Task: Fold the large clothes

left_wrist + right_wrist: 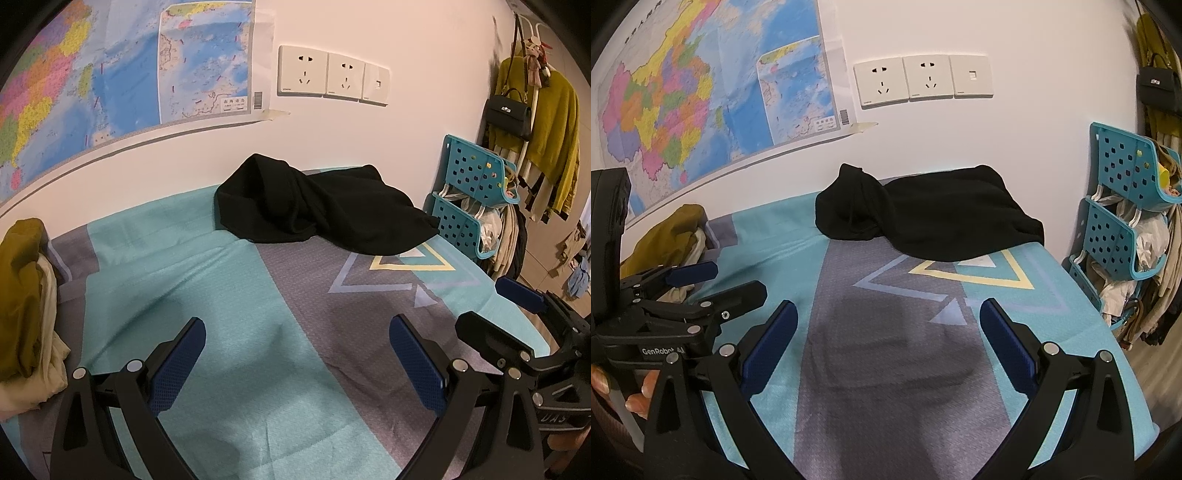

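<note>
The bed (207,280), covered by a teal and grey sheet with triangle prints, filled most of both views, and against the wall at its far edge, around twelve o'clock, lay the black garment (317,210) in a crumpled heap. It looked like a soft, fairly thick knit, limp rather than stiff, light enough for two grips to lift but bulky and likely to sag and drag when raised. One end bunched up into a peak at about eleven o'clock of the heap, the other end spread flatter toward two o'clock; hem, collar and sleeves could not be told apart, so the loose outer edge nearest the grippers seemed the safest place to take hold before spreading it out.

A wall map (92,81) hung at ten o'clock. A teal rack (469,192) stuffed with cloth stood just beside the bed at three o'clock, near the garment's flat end, and could snag a wide sweep. A pile of mustard and cream clothes (26,295) sat at nine o'clock, well apart from the garment. Wall sockets (332,75) sat above the heap.

The left hand-held gripper (295,354) was spread wide and carried nothing; the right hand-held gripper (888,350) was likewise spread wide and bare, both above clear sheet short of the garment
</note>
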`<state>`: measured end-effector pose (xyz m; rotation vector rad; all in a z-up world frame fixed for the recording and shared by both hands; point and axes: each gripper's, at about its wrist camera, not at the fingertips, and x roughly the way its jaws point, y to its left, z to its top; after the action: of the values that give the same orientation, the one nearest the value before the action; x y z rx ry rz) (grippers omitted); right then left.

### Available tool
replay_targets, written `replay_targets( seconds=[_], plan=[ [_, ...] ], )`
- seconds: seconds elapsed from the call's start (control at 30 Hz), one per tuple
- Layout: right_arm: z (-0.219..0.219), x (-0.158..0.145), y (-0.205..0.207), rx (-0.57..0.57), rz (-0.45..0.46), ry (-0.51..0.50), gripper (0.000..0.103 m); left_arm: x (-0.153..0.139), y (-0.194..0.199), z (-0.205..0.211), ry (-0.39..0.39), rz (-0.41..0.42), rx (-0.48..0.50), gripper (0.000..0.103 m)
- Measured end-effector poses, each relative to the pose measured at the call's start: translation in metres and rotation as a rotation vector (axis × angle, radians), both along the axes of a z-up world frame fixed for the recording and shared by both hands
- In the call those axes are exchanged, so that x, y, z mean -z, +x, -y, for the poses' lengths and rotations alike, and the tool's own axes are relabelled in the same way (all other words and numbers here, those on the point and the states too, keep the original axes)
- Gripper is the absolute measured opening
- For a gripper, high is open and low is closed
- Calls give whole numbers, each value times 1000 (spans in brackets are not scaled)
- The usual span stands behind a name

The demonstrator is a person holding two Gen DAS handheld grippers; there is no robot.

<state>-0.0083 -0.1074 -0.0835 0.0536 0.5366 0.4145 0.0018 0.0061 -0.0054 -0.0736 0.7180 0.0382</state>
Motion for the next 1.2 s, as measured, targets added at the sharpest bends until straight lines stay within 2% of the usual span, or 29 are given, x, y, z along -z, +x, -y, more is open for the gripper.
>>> replay_targets(
  seconds=[0.57,0.87,1.03,1.2],
  plan=[
    [0,2,5,-3,-14,-4,97,0,9,-4,-4,-16,-8,96],
    [-1,-2,24,-15,-11,-33,97,3,25,-9,-17,-24,-5,96],
    [-10,-6,56,-64,-14,-86,97,8,44,-23,-43,-35,-29,96],
    [-41,0,116,-137,-41,-215,97,21,68,-46,-6,-69,-90,96]
  ],
)
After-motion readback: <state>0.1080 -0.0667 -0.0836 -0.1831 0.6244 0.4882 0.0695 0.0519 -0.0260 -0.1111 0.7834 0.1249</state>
